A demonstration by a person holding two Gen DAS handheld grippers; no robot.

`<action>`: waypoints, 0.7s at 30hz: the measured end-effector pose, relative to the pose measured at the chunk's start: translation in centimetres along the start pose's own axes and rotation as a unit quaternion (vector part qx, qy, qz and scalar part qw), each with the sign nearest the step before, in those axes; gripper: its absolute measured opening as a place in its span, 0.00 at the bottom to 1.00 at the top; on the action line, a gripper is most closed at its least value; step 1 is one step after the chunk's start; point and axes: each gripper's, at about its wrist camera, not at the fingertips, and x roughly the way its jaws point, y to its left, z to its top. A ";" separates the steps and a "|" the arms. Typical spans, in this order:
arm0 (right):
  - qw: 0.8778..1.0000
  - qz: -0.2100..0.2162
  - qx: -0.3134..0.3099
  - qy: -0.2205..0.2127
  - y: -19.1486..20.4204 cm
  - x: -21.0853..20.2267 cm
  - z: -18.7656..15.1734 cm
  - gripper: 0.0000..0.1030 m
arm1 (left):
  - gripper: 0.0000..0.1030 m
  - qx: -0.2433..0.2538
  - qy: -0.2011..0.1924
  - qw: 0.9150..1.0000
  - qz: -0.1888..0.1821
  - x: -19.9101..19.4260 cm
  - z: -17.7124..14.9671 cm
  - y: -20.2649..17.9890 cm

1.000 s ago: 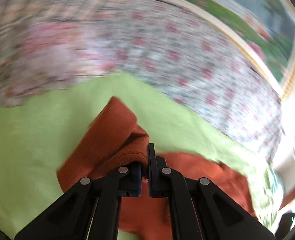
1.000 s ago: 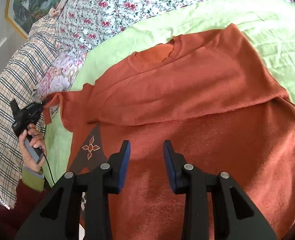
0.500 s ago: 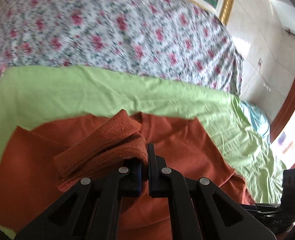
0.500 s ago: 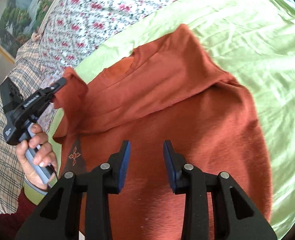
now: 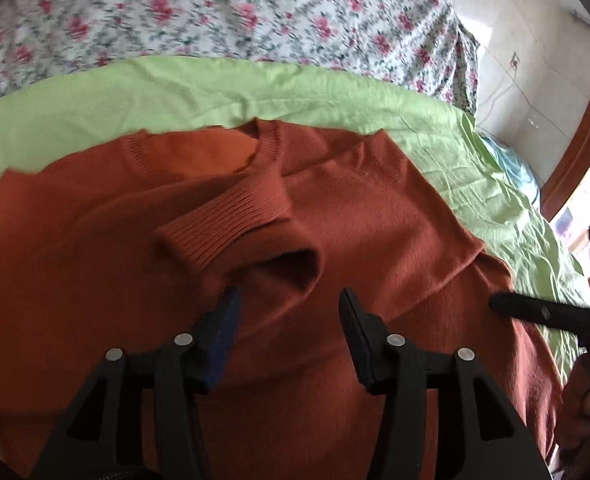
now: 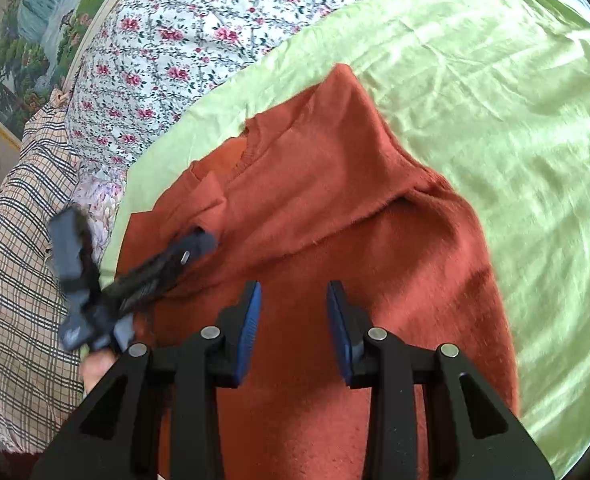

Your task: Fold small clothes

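Note:
A rust-orange sweater (image 5: 375,208) lies on a light green sheet (image 5: 199,92), neck hole toward the far side. One sleeve is folded across the chest, and its ribbed cuff (image 5: 231,220) lies just ahead of my left gripper (image 5: 289,304), which is open and empty above the cloth. The sweater also shows in the right wrist view (image 6: 335,200). My right gripper (image 6: 293,300) is open and empty over the sweater's lower body. The left gripper shows there too, blurred, at the left (image 6: 191,248).
A floral quilt (image 6: 183,40) lies beyond the green sheet (image 6: 495,80). A plaid pillow (image 6: 11,264) is at the left, and a framed landscape picture (image 6: 27,40) hangs behind. A wall and a wooden door frame (image 5: 575,136) are at the right.
My left gripper carried the sleeve cuff across over the sweater's chest, then opened and let it go. The right gripper stayed open over the lower body.

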 end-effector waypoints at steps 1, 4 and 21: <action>1.000 0.002 -0.004 0.001 0.3 0.3 0.2 0.34 | 0.50 -0.006 -0.004 1.000 0.003 -1.2 -0.8 0.6; 1.000 0.007 -0.021 0.014 1.7 2.0 1.0 0.34 | 0.50 -0.024 -0.021 0.999 0.042 -5.0 -3.0 2.9; 0.931 -0.133 -0.337 0.046 14.1 15.6 3.7 0.09 | 0.50 -0.150 -0.001 0.965 0.214 -9.0 -7.8 16.3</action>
